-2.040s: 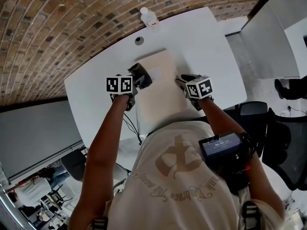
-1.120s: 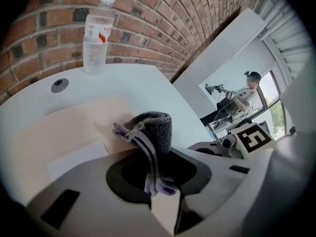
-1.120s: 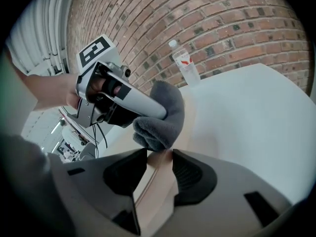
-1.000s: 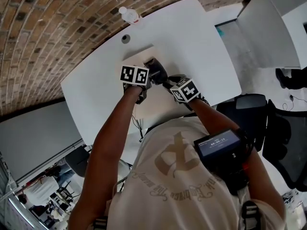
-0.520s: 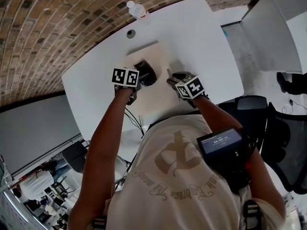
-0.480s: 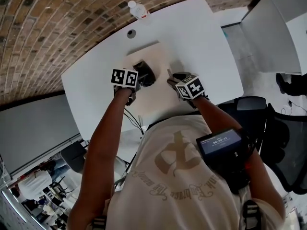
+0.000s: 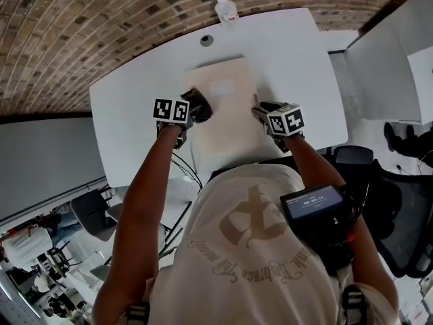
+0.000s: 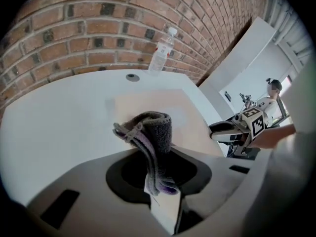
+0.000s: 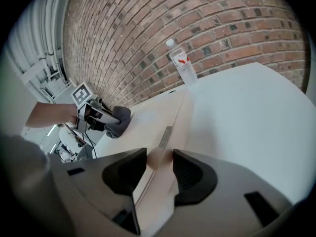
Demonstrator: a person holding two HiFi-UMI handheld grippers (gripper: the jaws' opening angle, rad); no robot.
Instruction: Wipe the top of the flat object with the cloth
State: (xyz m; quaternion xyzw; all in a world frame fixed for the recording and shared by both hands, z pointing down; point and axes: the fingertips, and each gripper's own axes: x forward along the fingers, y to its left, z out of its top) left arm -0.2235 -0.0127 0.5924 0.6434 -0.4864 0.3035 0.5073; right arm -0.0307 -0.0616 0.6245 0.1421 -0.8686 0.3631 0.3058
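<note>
A flat beige board point(image 7: 226, 110) lies on the white table point(image 7: 125, 114). My left gripper point(image 7: 187, 113) is shut on a folded dark grey cloth point(image 7: 199, 103), which rests at the board's left edge. In the left gripper view the cloth point(image 8: 150, 137) stands up between the jaws of the left gripper point(image 8: 159, 179), with the board point(image 8: 163, 107) beyond it. My right gripper point(image 7: 262, 112) is at the board's right edge. In the right gripper view the right gripper point(image 9: 159, 162) has its two pads closed on the edge of the board point(image 9: 153, 117).
A clear water bottle point(image 7: 226, 9) stands at the table's far edge by the brick wall, with a round cable hole point(image 7: 206, 40) beside it. Office chairs point(image 7: 379, 188) stand to the right of the table. A person point(image 8: 270, 97) is in the background.
The left gripper has slid the cloth from the middle of the board toward its left edge. The right gripper has stayed on the board's right edge. The head camera has shifted.
</note>
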